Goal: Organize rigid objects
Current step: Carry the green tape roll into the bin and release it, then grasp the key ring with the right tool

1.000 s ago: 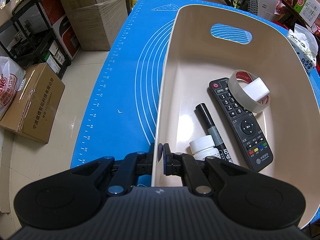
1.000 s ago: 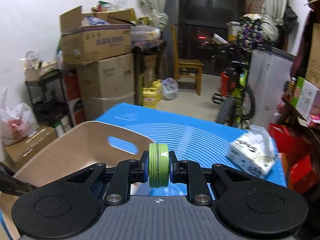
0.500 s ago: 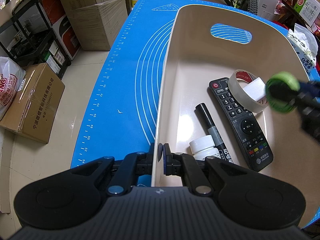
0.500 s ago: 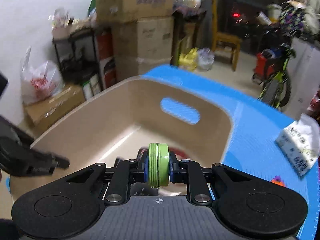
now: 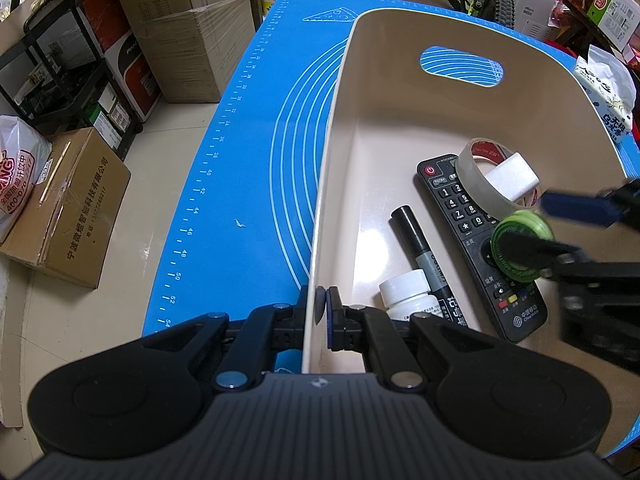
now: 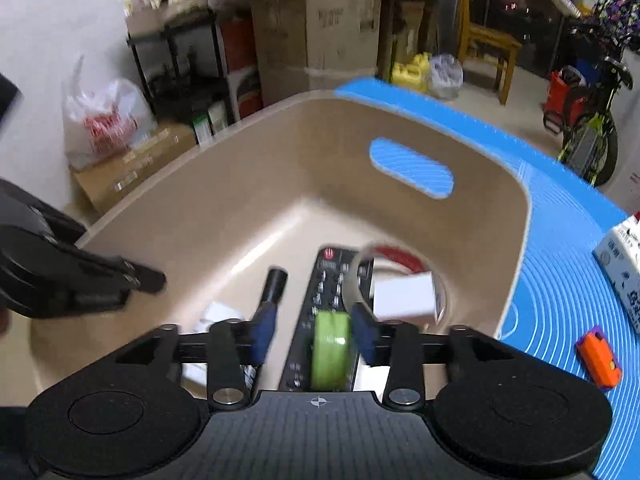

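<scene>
My left gripper (image 5: 323, 308) is shut on the near wall of the beige bin (image 5: 332, 128); it shows at the left in the right wrist view (image 6: 148, 278). In the bin lie a black remote (image 5: 452, 200), a black marker (image 5: 424, 252), a white bottle (image 5: 404, 292) and a tape roll (image 5: 476, 176) around a white block (image 5: 512, 176). My right gripper (image 6: 314, 330) hangs low over the remote, its jaws opening. The round green tin (image 6: 330, 344) stands on edge between them, blurred, with the left pad clearly off it. From the left wrist the tin (image 5: 516, 270) sits over the remote's lower half.
The bin rests on a blue mat (image 5: 248, 140). A tissue pack (image 6: 624, 264) and a small orange object (image 6: 600, 358) lie on the mat to the bin's right. Cardboard boxes (image 5: 64, 208) and a black rack (image 5: 60, 72) stand on the floor at the left.
My right gripper came down from above the mat into the bin over the remote. Its jaws have parted from the green tin. The left gripper has not moved.
</scene>
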A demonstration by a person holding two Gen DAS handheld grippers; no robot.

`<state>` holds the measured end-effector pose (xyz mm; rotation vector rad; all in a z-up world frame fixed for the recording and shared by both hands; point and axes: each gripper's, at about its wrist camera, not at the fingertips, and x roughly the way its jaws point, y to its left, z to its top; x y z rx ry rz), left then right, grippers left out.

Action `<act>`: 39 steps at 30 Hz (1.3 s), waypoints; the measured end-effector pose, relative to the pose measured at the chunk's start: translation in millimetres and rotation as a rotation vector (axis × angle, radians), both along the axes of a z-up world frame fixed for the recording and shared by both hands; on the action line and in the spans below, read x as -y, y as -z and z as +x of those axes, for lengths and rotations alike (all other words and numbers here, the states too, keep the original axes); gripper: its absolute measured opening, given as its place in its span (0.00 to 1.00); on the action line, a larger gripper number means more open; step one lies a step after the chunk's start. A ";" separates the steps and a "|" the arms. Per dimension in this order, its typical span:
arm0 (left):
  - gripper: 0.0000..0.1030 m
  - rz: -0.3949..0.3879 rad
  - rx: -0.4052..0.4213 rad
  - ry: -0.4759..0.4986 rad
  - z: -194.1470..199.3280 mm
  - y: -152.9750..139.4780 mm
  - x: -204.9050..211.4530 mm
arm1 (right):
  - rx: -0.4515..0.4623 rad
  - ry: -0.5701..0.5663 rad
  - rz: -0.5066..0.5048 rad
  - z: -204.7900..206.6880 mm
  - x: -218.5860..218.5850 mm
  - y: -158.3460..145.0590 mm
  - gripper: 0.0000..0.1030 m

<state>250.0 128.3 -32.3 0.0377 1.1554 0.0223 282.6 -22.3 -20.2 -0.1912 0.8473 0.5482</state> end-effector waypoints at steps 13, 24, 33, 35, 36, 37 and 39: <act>0.08 0.000 0.000 0.000 0.5 0.2 0.1 | 0.195 0.206 0.000 4.1 103.3 -34.2 0.64; 0.08 0.002 0.000 0.000 0.6 0.2 0.1 | 0.000 0.457 0.040 25.7 155.5 54.1 0.64; 0.08 0.004 0.000 0.000 0.9 -0.5 0.2 | -0.036 0.561 0.085 26.9 142.2 90.2 0.64; 0.08 0.004 0.000 0.000 1.0 -0.5 0.1 | -0.012 0.574 0.088 23.6 137.8 92.7 0.65; 0.08 0.004 0.000 0.000 1.0 -0.5 0.1 | -0.006 0.575 0.083 24.1 135.3 94.2 0.64; 0.08 0.004 0.000 0.000 1.0 -0.4 0.1 | 0.012 0.572 0.075 23.5 131.6 94.6 0.63; 0.08 0.004 0.000 0.000 1.1 -0.5 0.2 | 0.030 0.552 0.055 24.2 124.4 95.1 0.53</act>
